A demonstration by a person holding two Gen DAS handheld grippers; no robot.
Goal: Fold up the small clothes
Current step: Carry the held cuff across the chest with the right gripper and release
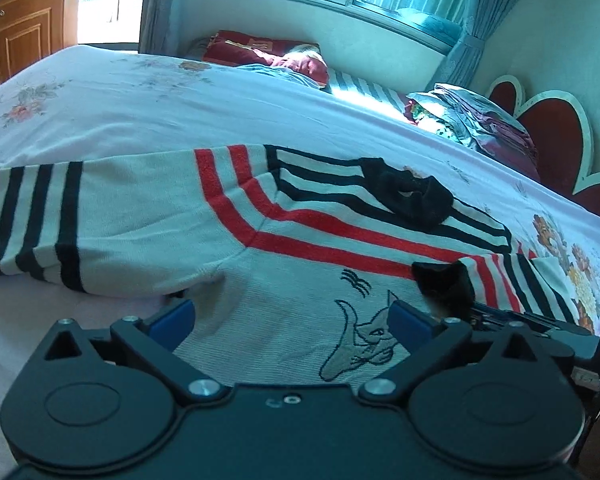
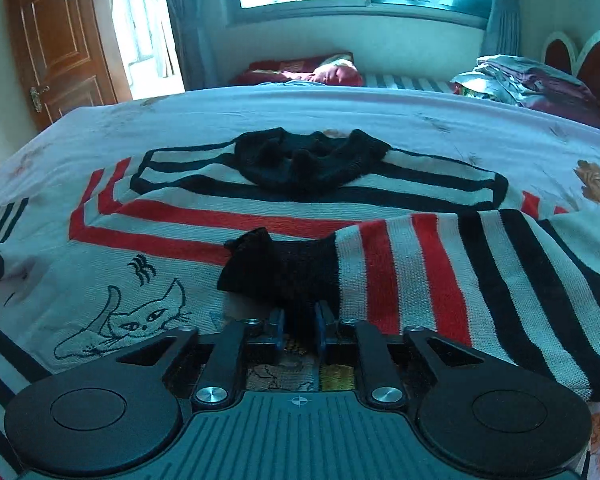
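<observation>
A small white sweater (image 1: 284, 304) with red and navy stripes, a black collar (image 1: 412, 196) and an embroidered cat (image 1: 364, 344) lies flat on the bed. My left gripper (image 1: 288, 316) is open and empty just above the sweater's chest. My right gripper (image 2: 299, 322) is shut on the black cuff (image 2: 284, 268) of the right sleeve (image 2: 480, 280), which is folded across the sweater's front. The collar (image 2: 308, 160) and the cat (image 2: 132, 320) also show in the right wrist view. The right gripper's body shows at the left wrist view's right edge (image 1: 540, 320).
The bed (image 1: 140, 100) has a white floral sheet. A pile of folded cloth (image 1: 480, 120) and a red heart-shaped headboard (image 1: 556, 128) stand at the right. A red pillow (image 1: 268, 56) lies at the far side under the window. A wooden door (image 2: 60, 48) is at the left.
</observation>
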